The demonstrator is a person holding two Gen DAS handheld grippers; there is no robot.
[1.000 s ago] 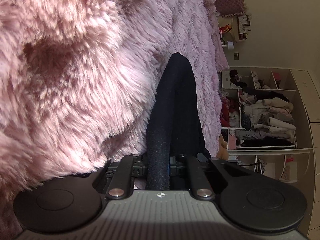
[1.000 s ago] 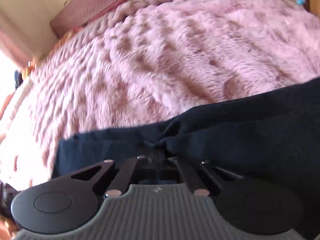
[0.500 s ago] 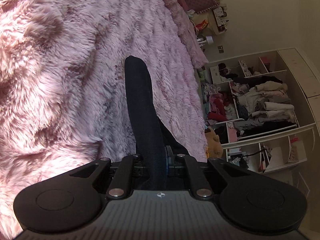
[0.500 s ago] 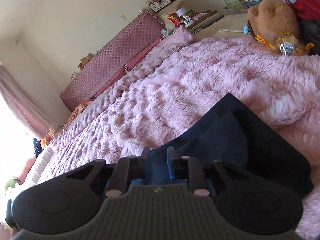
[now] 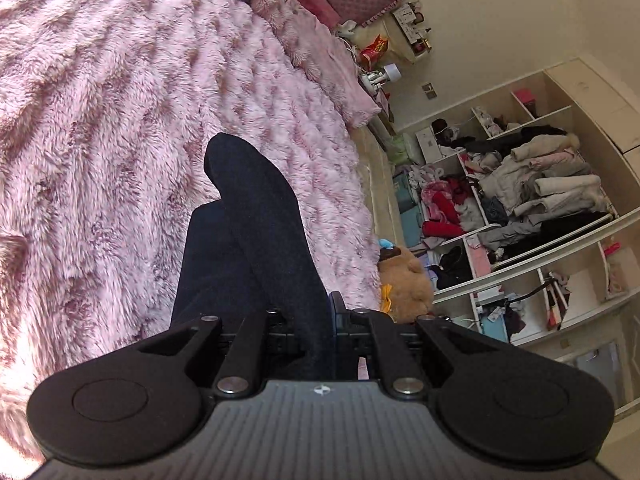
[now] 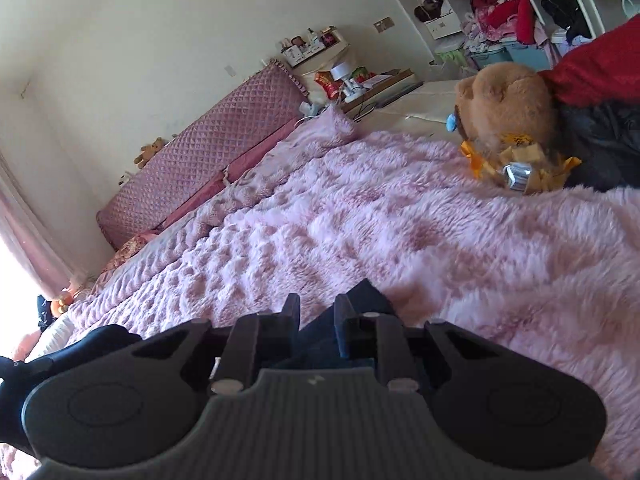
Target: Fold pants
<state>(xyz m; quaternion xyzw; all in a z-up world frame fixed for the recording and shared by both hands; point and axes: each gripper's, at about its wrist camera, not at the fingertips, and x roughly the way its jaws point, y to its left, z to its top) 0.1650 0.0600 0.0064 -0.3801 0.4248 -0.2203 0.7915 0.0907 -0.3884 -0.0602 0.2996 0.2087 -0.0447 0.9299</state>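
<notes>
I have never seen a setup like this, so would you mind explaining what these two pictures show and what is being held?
There is no robot here: a person holds a two-finger gripper in each hand, and each picture comes from a fisheye camera on one gripper, looking forward along its fingers. The black plates at the bottom of each picture are the gripper itself. In the left wrist view, the left gripper is shut on a fold of the dark navy pants, which hang over a fluffy pink blanket on a bed. In the right wrist view, the right gripper has the same dark fabric between its slightly parted fingers; whether they press on it is unclear. A brown teddy bear sits at the bed's edge.
</notes>
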